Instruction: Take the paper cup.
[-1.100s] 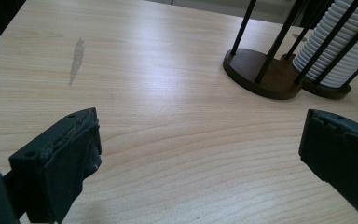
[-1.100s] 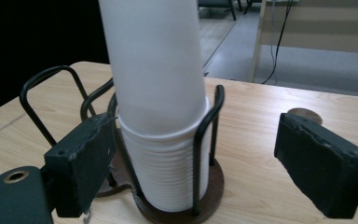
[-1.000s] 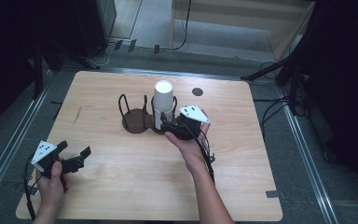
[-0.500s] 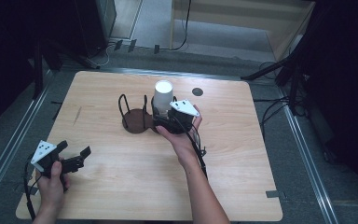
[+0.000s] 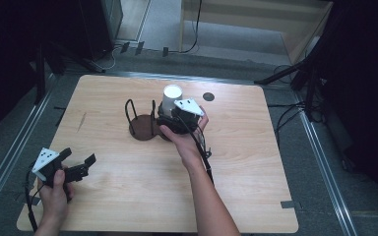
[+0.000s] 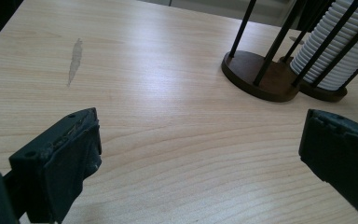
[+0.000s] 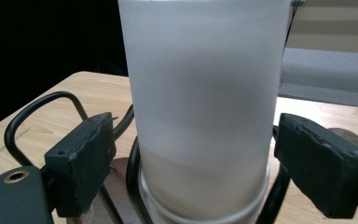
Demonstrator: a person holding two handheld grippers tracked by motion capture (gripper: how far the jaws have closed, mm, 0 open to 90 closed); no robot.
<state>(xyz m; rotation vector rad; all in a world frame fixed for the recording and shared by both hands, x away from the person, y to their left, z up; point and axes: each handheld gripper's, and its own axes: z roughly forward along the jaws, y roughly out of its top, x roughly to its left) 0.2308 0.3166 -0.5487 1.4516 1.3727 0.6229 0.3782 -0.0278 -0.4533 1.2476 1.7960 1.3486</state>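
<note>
At the near left corner of the counter point(image 5: 256, 196), the left gripper point(image 5: 78, 164) hovers with its jaws spread wide and nothing between them. Farther in, toward the middle, the right gripper point(image 5: 170, 118) has its jaws apart on either side of the white cup point(image 7: 205, 107), pads not touching it. The cup stands upright in the right ring of a dark wire holder point(image 5: 140, 123).

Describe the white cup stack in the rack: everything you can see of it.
The cup stack is a tall upright column of white cups, frosted and smooth from the right gripper view, finely ribbed from nested rims in the left gripper view. Its round mouth opens upward. It stands in the right-hand bay of a dark two-bay rack with thin black wire hoops, on the wooden table. The right tool straddles it, jaws either side with gaps, not pressing.
</note>
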